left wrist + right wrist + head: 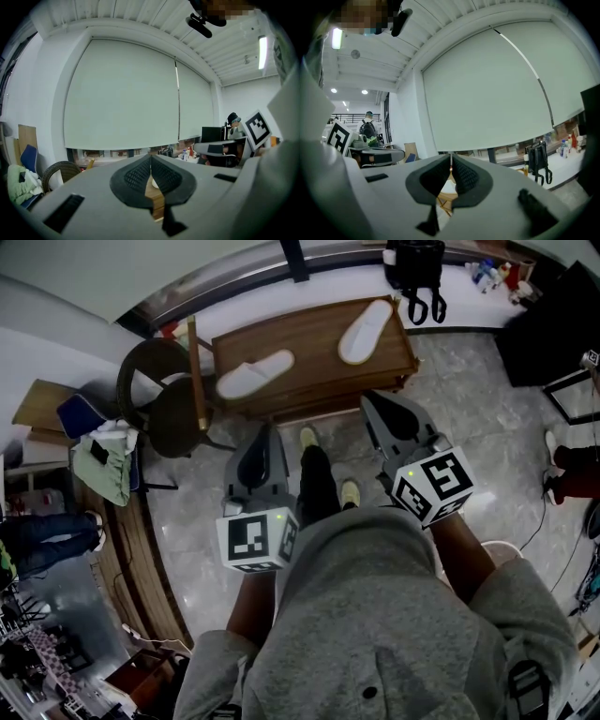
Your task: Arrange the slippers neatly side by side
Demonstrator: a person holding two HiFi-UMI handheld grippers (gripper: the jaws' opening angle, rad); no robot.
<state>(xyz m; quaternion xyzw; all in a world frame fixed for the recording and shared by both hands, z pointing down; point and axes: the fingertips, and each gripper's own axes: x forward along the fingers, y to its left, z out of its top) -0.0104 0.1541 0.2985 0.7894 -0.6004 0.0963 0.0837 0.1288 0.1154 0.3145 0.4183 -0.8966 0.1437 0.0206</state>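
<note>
The wooden table (314, 362) stands just ahead of both grippers. Two white slippers lie on it, well apart: the left slipper (255, 374) lies crosswise and the right slipper (366, 331) slants away. The left gripper (263, 432) is nearer the first, the right gripper (373, 404) nearer the second. Both have their jaws together and hold nothing.

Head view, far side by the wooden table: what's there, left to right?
Wicker chair → first white slipper → second white slipper → black bag. Both slippers lie on the table, apart from each other.
</note>
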